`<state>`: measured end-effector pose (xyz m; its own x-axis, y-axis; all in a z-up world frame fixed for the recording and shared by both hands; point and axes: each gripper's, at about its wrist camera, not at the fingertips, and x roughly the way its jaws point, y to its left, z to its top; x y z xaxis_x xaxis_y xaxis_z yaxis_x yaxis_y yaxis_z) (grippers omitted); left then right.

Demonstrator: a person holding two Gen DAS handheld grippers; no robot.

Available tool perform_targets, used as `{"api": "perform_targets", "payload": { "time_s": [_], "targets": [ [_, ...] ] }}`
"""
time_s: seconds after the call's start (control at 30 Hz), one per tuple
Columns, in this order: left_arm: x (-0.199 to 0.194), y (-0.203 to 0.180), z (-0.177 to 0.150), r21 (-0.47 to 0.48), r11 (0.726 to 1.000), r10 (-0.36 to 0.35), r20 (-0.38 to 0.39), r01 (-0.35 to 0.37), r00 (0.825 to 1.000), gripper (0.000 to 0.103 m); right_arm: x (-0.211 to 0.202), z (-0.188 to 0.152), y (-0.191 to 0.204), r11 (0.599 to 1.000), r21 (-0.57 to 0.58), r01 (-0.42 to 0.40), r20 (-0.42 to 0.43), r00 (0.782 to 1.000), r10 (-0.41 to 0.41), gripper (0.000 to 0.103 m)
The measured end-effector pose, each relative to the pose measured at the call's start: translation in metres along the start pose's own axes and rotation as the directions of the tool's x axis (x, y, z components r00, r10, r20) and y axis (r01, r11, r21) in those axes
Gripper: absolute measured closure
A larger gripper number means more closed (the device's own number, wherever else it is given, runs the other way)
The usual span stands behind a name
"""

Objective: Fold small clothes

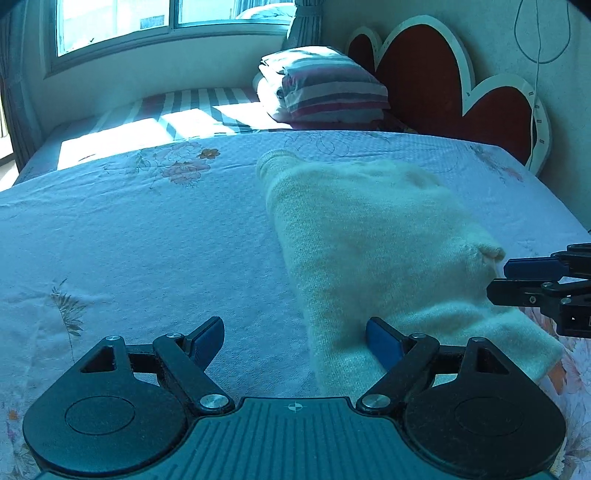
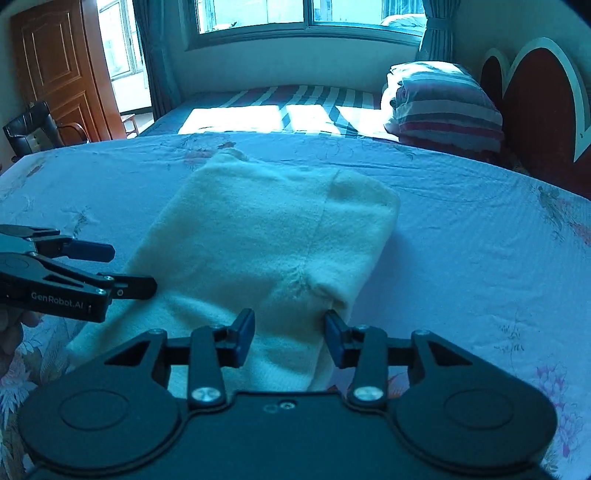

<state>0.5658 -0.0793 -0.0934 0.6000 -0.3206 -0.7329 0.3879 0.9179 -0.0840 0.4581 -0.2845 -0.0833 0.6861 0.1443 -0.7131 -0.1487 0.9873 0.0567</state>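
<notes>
1. Cream knitted garment (image 2: 266, 236) laid flat on flowered bedsheet (image 2: 461, 258), already folded into a long narrow strip; lies in the near half of the bed, well apart from striped pillow (image 2: 447, 103) and heart-shaped headboard (image 1: 436, 77).
2. Long axis runs from the near edge of the bed away toward the window (image 2: 306, 14), leaning slightly left in the right wrist view. Near end directly beneath both tools; far end with a ribbed cuff (image 1: 273, 162) pointing away.
3. Left gripper (image 1: 295, 343): jaws wide apart, holding nothing. Right-hand finger (image 1: 384, 343) over the left border of the knit, other finger over bare sheet. Contact with cloth not determinable.
4. Right gripper (image 2: 290, 339): jaws partly apart, straddling a raised fold at the near right edge of the garment. Pads not seen pressing on the cloth; no grip established.
5. Both tools aimed downward at the near end, one on each long side of the strip. Right one judged nearer to a usable pinch point.
6. Judgement: next fold likely end-over-end along the long axis, near end carried toward the cuff; calls for grips on both near corners.
7. Risk: loose knit layers slipping apart if only the top layer is pinched.
</notes>
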Motion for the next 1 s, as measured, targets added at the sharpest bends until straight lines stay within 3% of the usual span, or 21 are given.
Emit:
{"api": "perform_targets", "payload": {
  "time_s": [0.2,0.33,0.4,0.47,0.53,0.6,0.7,0.77,0.93,1.0],
  "targets": [
    [-0.025,-0.002,-0.012,0.003,1.000,-0.029,0.016,0.029,0.999,0.019,-0.032,-0.014,0.006,1.000,0.028,0.005,0.038,0.999,-0.006,0.064],
    [-0.016,-0.002,-0.035,0.013,0.999,-0.034,-0.051,0.034,0.998,0.019,-0.024,-0.029,0.004,0.997,0.074,0.016,-0.031,0.999,-0.014,0.067],
    [-0.019,0.002,-0.041,-0.016,0.998,-0.055,-0.031,0.055,0.998,0.019,-0.012,-0.037,0.005,0.997,0.066,0.040,-0.078,0.996,-0.035,0.062],
    [-0.027,0.007,-0.039,-0.058,0.996,-0.068,-0.027,0.067,0.997,0.019,-0.016,-0.036,0.006,0.995,0.086,0.049,-0.081,0.996,-0.042,0.064],
    [-0.036,0.010,-0.041,-0.068,0.995,-0.069,0.011,0.070,0.998,0.019,-0.029,-0.034,0.006,0.992,0.120,0.046,-0.045,0.998,-0.041,0.065],
    [-0.032,0.008,-0.046,-0.031,0.998,-0.048,-0.029,0.047,0.998,0.019,-0.039,-0.033,0.008,0.989,0.138,0.057,-0.011,0.998,-0.056,0.065],
    [-0.032,0.008,-0.050,-0.009,0.998,-0.063,-0.044,0.062,0.997,0.019,-0.020,-0.044,0.007,0.986,0.141,0.091,-0.122,0.990,-0.074,0.062],
    [-0.044,0.012,-0.048,-0.005,0.997,-0.074,-0.016,0.074,0.997,0.019,-0.025,-0.043,0.004,0.979,0.184,0.091,-0.123,0.990,-0.069,0.061],
    [-0.057,0.031,-0.047,0.013,0.997,-0.077,0.006,0.077,0.997,0.019,-0.061,-0.044,-0.008,0.953,0.297,0.060,-0.022,0.998,-0.057,0.055],
    [-0.055,0.041,-0.042,-0.012,0.994,-0.111,0.016,0.111,0.994,0.019,-0.069,-0.044,-0.015,0.943,0.328,0.050,0.003,0.999,-0.054,0.055]
  ]
}}
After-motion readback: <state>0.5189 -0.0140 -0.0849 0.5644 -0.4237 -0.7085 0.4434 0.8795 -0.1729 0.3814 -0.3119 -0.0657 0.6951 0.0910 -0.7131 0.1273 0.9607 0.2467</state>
